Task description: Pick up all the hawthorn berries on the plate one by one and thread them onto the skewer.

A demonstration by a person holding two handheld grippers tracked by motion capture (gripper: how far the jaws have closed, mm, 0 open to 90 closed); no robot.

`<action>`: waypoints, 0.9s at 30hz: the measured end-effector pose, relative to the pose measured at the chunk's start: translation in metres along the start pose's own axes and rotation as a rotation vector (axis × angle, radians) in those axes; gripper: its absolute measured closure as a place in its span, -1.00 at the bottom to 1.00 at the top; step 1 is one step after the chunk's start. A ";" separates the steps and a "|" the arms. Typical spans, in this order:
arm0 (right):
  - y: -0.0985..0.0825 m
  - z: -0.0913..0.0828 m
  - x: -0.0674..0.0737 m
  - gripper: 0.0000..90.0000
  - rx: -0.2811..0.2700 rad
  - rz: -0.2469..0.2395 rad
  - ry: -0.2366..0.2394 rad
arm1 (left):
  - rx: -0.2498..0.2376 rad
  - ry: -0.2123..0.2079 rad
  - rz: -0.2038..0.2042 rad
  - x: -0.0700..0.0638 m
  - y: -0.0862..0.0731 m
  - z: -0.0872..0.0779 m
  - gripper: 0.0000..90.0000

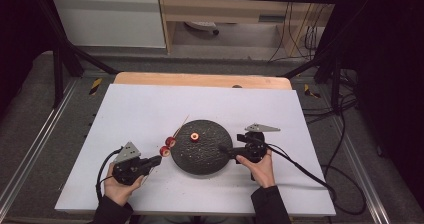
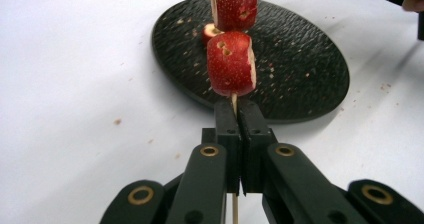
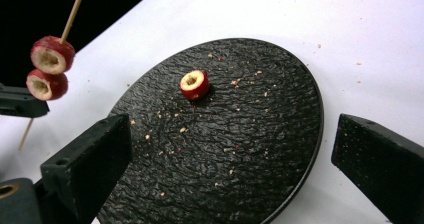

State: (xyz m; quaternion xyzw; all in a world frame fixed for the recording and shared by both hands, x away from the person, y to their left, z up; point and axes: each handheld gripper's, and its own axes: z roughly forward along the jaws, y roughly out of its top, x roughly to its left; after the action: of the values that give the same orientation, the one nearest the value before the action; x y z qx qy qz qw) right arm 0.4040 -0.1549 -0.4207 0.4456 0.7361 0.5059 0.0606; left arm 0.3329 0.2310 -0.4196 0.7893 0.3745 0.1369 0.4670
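Nearest the person, the left tool (image 1: 156,160) is clamped tight on the bare lower end of a thin wooden skewer (image 2: 234,103), just beside the near-left rim of the black plate (image 1: 212,159). Gripping there, below the fruit, leaves the pointed far end free to take another piece, and that is probably the reason for the hold. The skewer's long axis runs from the jaws up and away over the white tabletop (image 1: 140,109), its free tip aimed toward the far side and a little to the right in the high view. Two red fruit pieces (image 1: 167,146) are threaded on it one behind the other, close to the jaws, cored ends facing along the stick; the nearer one sits just clear of the tool's tips in the left gripper view.

Across the plate, the right tool (image 1: 223,149) hovers over the near-right rim with its jaws spread wide and nothing between the pads, black plate showing in the gap. It looks ready to reach for the next piece.

Farther in, one loose fruit piece (image 3: 194,84) lies on the plate's far-left part, hollow end up, apart from both tools. Crumbs of fruit are scattered over the plate around it
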 end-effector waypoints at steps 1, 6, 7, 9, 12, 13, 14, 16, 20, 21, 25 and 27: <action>0.001 0.000 0.000 -0.93 0.009 -0.004 -0.003 | 0.001 0.004 -0.003 0.002 -0.002 -0.002 0.97; 0.009 0.005 0.005 -0.95 0.056 -0.042 -0.015 | 0.008 0.011 -0.025 0.013 -0.010 -0.010 0.97; 0.010 0.006 0.006 -0.95 0.066 -0.050 -0.015 | 0.009 0.008 -0.030 0.014 -0.012 -0.011 0.97; 0.013 0.010 0.009 -0.95 0.090 -0.066 -0.017 | 0.008 0.006 -0.037 0.017 -0.015 -0.013 0.97; 0.016 0.015 0.013 -0.95 0.119 -0.082 -0.019 | 0.013 0.008 -0.040 0.020 -0.018 -0.016 0.97; 0.017 0.016 0.015 -0.95 0.127 -0.088 -0.019 | 0.012 0.010 -0.044 0.020 -0.019 -0.016 0.97; 0.018 0.018 0.015 -0.95 0.133 -0.095 -0.020 | 0.010 0.008 -0.051 0.021 -0.020 -0.017 0.97; 0.021 0.020 0.018 -0.95 0.146 -0.100 -0.020 | 0.013 0.012 -0.050 0.023 -0.021 -0.017 0.97; 0.027 0.026 0.022 -0.94 0.171 -0.124 -0.028 | 0.009 0.016 -0.057 0.025 -0.022 -0.019 0.97; 0.029 0.027 0.024 -0.94 0.178 -0.127 -0.033 | 0.010 0.016 -0.058 0.025 -0.022 -0.019 0.97; 0.036 0.034 0.029 -0.94 0.196 -0.147 -0.040 | 0.016 0.014 -0.060 0.026 -0.023 -0.019 0.97; 0.040 0.038 0.032 -0.93 0.210 -0.159 -0.043 | 0.014 0.014 -0.062 0.026 -0.023 -0.019 0.97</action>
State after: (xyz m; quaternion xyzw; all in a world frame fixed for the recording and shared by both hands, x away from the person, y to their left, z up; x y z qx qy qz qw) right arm 0.4288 -0.1022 -0.3953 0.4005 0.8166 0.4098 0.0694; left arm 0.3287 0.2683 -0.4326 0.7795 0.4029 0.1251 0.4631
